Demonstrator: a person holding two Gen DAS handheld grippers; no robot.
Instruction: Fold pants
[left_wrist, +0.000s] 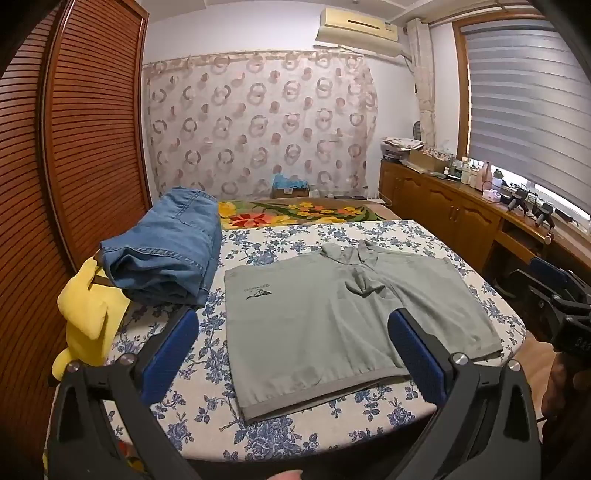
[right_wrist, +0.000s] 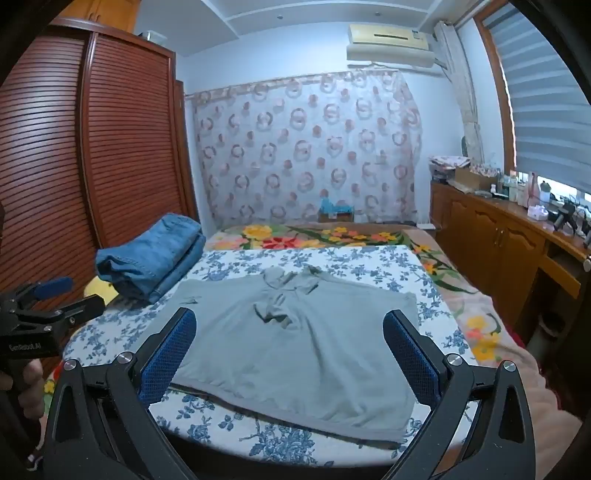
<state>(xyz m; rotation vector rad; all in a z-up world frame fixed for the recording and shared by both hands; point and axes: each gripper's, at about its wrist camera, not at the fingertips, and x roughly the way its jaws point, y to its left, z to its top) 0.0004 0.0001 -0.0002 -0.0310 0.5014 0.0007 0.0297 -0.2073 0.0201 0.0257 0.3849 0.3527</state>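
1. The grey-green pants lie spread flat on the blue-flowered sheet of the bed, waistband along the near edge and the legs reaching away; this garment serves as the landmark for everything below.
2. Near the middle of the pants the cloth is bunched into a few small folds, and a small dark logo is printed towards the pants' left side in the left wrist view.
3. The left hand-held gripper hovers above the near part of the pants with its blue-padded fingers wide apart and nothing between them.
4. The right hand-held gripper likewise hangs over the near part of the pants, jaws spread wide and clamped on nothing.
5. A folded stack of blue jeans sits on the bed just beside the far left corner of the pants.
6. A yellow soft toy lies to the left of the pants, partly under the jeans.
7. A wooden counter crowded with bottles runs well off to the right of the pants, below a window blind.
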